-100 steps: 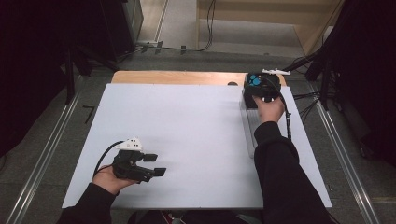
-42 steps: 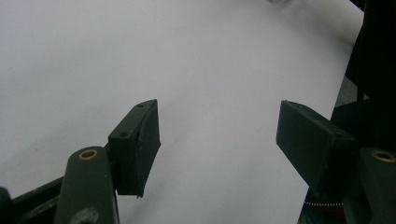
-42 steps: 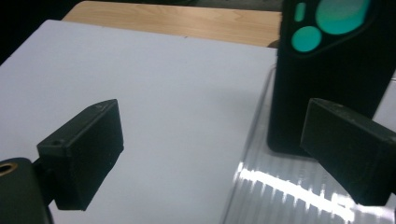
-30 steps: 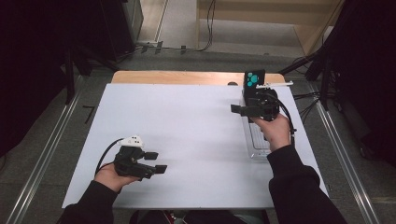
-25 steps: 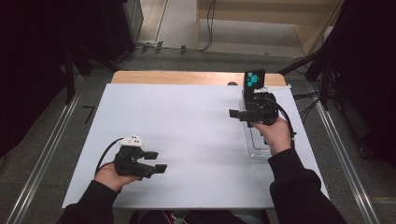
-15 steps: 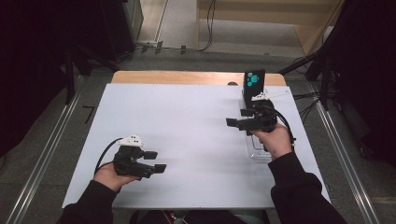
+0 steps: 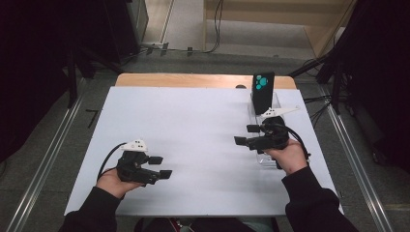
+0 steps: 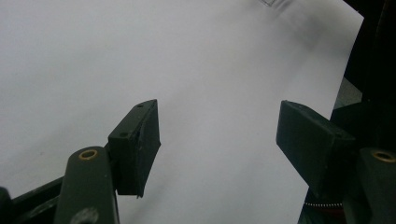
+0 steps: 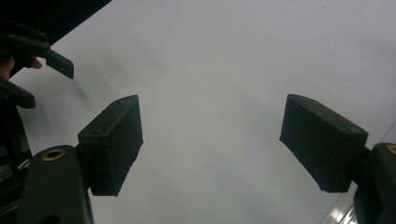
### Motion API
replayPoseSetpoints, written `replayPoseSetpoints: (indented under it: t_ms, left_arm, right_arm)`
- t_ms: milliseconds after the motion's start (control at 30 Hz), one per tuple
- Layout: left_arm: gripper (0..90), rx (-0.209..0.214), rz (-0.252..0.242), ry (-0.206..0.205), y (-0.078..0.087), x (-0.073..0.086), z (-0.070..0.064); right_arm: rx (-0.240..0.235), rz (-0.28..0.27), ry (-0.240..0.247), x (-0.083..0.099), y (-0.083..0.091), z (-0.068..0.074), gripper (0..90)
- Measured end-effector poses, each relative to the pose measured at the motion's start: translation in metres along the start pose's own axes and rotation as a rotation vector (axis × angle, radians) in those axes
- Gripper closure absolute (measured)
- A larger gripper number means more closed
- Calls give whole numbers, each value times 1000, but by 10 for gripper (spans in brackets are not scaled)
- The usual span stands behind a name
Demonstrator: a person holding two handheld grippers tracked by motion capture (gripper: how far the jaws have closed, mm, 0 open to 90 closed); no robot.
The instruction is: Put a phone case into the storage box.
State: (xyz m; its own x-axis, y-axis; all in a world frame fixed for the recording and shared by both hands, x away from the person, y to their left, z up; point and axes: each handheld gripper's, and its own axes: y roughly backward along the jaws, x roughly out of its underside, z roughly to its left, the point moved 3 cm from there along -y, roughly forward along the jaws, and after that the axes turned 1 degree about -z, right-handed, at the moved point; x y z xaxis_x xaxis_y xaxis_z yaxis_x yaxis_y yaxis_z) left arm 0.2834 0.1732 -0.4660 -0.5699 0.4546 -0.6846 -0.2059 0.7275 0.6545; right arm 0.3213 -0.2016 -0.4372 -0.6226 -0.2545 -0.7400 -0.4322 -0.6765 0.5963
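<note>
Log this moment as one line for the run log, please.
left gripper: open, empty, near table edge | right gripper: open, empty, beside clear holder | phone: upright at holder's far end | table: white

The right hand-held gripper (image 7: 247, 135) and the hand behind it cover much of the clear tray (image 7: 275, 102); the phone's (image 7: 263, 92) foot is hidden inside that tray; both sleeves and the tabletop's (image 7: 193, 125) near edge are partly cut off below
</note>
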Motion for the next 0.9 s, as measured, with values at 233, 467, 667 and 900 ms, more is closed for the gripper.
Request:
replayPoseSetpoints:
  t_ms: [233, 467, 667, 900]
  left_arm:
    - [308, -2, 2, -5, 0, 0, 0]
    - [308, 3, -4, -9, 0, -1, -3]
    - [309, 2, -11, -12, 1, 1, -4]
    - [309, -1, -17, -9, 3, 6, -5]
  right_arm:
    - [24, 33, 66, 19, 2, 8, 206]
    - [2, 43, 64, 37, 5, 12, 214]
    - [4, 54, 75, 50, 7, 14, 214]
    - [3, 63, 83, 65, 13, 13, 214]
